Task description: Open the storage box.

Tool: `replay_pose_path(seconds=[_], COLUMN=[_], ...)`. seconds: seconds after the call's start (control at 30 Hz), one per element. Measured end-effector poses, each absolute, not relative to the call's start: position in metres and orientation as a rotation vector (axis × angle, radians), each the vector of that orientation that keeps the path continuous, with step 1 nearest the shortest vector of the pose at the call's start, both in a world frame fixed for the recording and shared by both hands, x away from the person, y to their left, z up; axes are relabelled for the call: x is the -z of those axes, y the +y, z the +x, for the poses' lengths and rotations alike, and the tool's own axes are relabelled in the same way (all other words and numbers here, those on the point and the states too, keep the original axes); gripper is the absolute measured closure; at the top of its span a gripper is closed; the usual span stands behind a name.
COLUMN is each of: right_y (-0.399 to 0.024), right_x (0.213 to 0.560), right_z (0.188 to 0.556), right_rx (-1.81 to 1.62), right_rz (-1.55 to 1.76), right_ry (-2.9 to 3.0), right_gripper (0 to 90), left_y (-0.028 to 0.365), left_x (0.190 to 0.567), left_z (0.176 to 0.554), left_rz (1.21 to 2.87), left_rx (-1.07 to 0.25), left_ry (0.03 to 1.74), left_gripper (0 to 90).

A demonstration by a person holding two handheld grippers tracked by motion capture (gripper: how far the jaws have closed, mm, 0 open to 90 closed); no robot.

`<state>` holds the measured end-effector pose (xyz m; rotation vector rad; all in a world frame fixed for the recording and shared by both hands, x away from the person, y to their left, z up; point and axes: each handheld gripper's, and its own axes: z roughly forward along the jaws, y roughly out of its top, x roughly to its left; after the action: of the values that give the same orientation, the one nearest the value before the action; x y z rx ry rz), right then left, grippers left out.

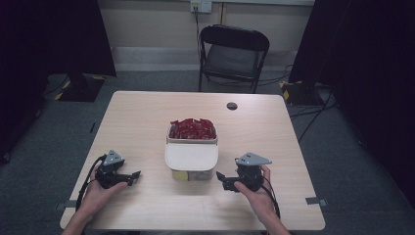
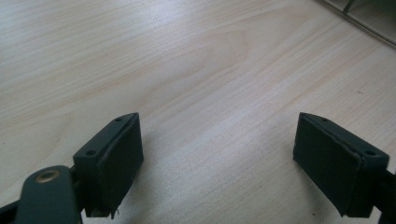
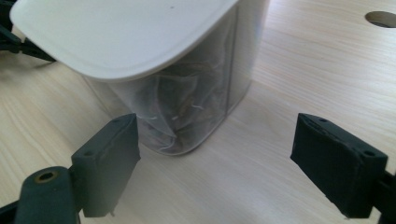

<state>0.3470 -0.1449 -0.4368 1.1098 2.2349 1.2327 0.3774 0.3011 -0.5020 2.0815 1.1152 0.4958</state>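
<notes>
A light wood tabletop (image 1: 147, 117) carries a translucent container (image 1: 192, 172) with a white lid (image 1: 191, 156) near its middle, and behind it a tub of red packets (image 1: 192, 130).

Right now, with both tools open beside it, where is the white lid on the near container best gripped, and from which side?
Probably the white lid at its overhanging right edge, from the right, where the open right tool already points. The lid sits flat on the clear container, and its rim juts past the wall, leaving a lip to pinch.

Left hand-held gripper (image 1: 136, 174) jaws apart, right hand-held gripper (image 1: 220, 177) likewise
</notes>
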Motion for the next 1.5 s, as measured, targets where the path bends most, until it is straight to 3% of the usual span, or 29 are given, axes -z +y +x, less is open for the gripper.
replay_pose_path(seconds=[0.73,1.5], right_y=[-0.103,-0.107], right_x=[0.443,0.435], right_z=[0.359,0.366], right_rx=[-1.255,-1.293], right_rz=[1.061,1.062], right_ry=[2.304,2.312], right_gripper=[14.7,13.3], left_y=[0.301,0.301], left_x=[0.502,0.502], left_z=[0.377,0.377], left_rz=[2.081,2.081], left_rx=[-0.495,-0.495], left_ry=[1.115,1.115], left_gripper=[15.4,15.4])
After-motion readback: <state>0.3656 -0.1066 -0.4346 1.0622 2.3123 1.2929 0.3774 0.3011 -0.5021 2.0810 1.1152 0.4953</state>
